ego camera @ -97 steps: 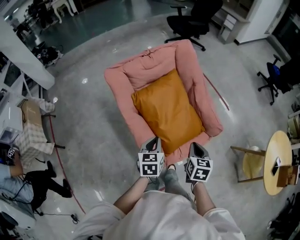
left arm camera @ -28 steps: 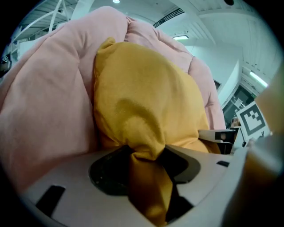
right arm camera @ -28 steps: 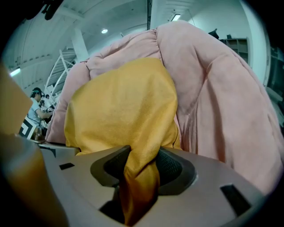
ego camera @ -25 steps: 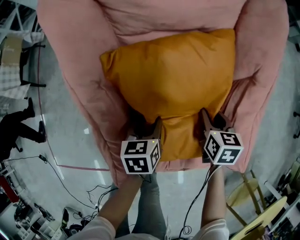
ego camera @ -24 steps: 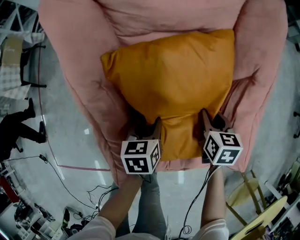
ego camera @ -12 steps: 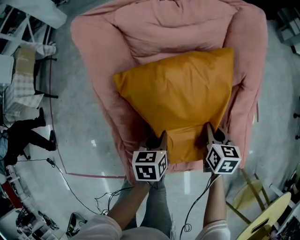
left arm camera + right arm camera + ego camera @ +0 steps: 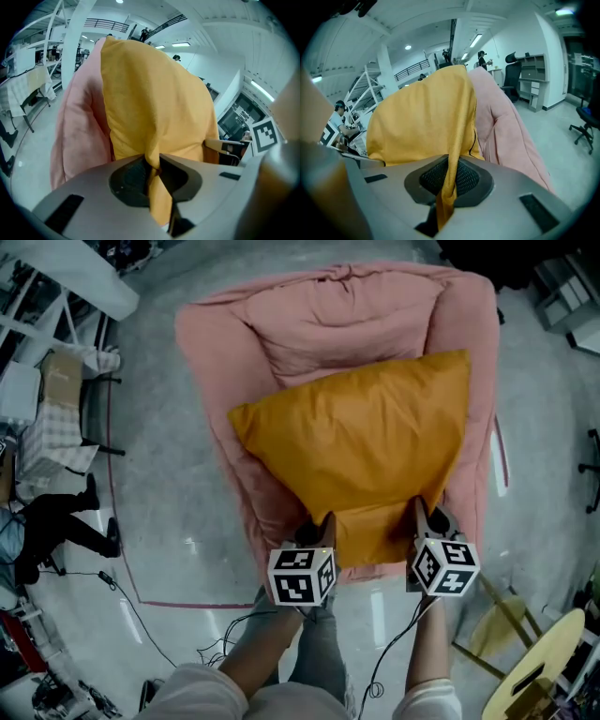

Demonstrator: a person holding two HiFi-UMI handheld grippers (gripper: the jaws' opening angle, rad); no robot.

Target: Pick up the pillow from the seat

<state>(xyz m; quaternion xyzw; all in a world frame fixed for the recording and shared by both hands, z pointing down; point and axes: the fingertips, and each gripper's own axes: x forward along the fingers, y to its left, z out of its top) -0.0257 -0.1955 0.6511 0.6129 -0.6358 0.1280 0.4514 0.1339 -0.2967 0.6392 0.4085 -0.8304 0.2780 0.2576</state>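
Note:
An orange pillow (image 7: 366,446) lies tilted on the pink armchair (image 7: 234,352), with its near edge lifted off the seat. My left gripper (image 7: 323,523) pinches a fold of the near edge at the left; its jaws have just been closing, with the fabric between them. My right gripper (image 7: 420,510) is shut on the same edge at the right. In the left gripper view the pillow (image 7: 154,93) rises from the left gripper (image 7: 154,168), its cloth squeezed between the pads. In the right gripper view the pillow (image 7: 422,122) hangs through the right gripper (image 7: 451,176).
A round wooden table (image 7: 553,662) and a wooden stool (image 7: 492,624) stand at the lower right. Cables (image 7: 187,610) run over the floor at the left. A seated person's legs (image 7: 56,531) and a rack (image 7: 56,399) are at the far left.
Both grippers closed on the pillow's near edge and rose with it. The pillow's front now stands up off the seat, and the armchair looks smaller and farther below.

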